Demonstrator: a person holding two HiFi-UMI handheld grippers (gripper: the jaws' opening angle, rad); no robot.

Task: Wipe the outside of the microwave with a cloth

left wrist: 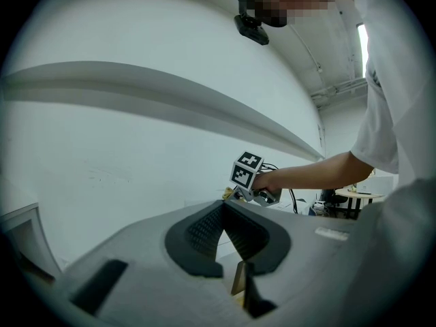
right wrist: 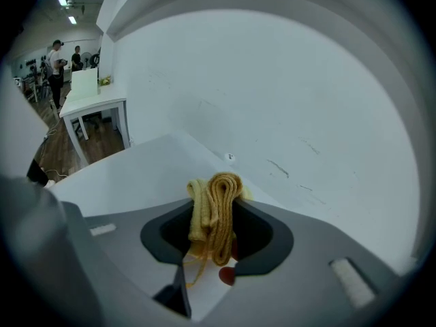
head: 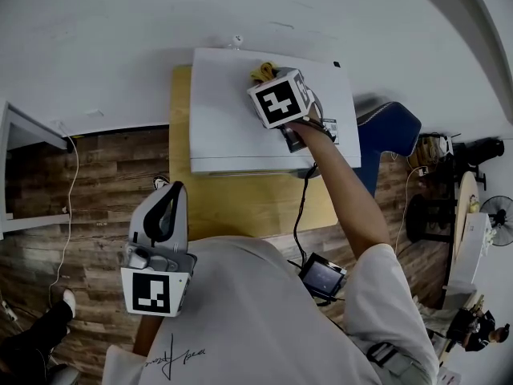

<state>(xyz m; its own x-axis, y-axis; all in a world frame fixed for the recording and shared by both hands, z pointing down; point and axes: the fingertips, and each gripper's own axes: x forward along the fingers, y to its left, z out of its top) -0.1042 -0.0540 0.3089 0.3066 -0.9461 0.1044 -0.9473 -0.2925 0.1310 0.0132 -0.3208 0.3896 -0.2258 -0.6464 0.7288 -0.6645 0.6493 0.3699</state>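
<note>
The light wooden worktop (head: 240, 207) stands on the wood-plank floor (head: 104, 175) with its far edge against the white wall (head: 120, 54) and carries the white microwave (head: 232, 111) directly on its rear portion, with worktop surface showing along the left and front.

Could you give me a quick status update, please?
Right gripper shut on yellow cloth, over microwave top. Left gripper shut, empty, off to the side. Nothing in the way.
</note>
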